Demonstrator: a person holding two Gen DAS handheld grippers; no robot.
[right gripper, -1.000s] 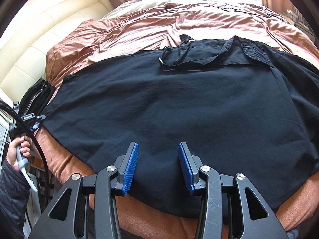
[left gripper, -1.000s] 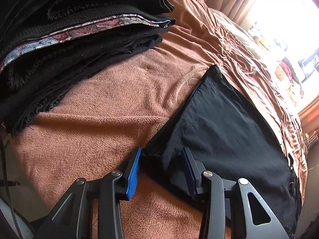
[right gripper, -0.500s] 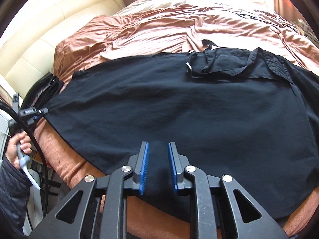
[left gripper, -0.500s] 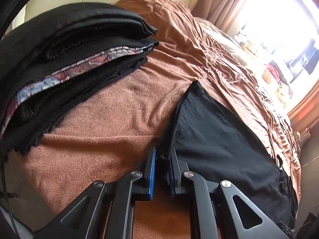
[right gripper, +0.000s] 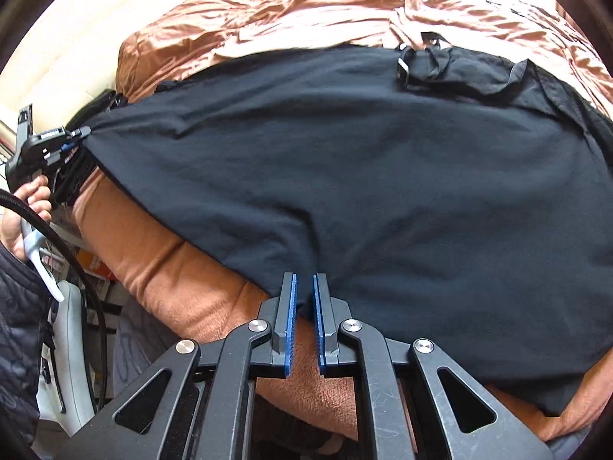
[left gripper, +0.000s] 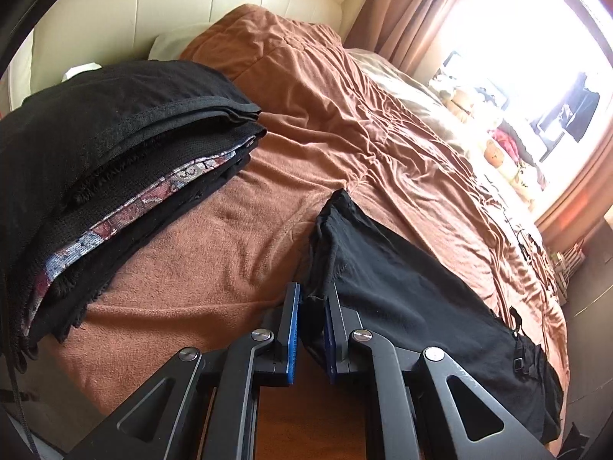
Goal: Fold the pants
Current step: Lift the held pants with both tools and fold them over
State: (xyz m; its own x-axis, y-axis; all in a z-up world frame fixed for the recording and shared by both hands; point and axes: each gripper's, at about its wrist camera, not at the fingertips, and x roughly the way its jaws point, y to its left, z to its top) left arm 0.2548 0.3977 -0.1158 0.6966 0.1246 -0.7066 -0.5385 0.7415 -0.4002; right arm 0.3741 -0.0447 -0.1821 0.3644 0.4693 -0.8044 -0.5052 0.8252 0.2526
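From the left wrist, our left claw [left gripper: 311, 329] is clamped on the near corner of the black pants [left gripper: 402, 287] at the bed [left gripper: 191, 260] edge; bare blanket separates them from the folded stack [left gripper: 115, 161].

From the right wrist, our right claw [right gripper: 304, 322] is pinching the pants' near hem, which overhangs the bed's edge.

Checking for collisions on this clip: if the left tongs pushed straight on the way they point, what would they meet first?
The left tongs already pinch the corner of the black pants. Straight on lies more of that cloth, then the brown blanket under it. The stack of folded clothes sits off to the side, probably clear.
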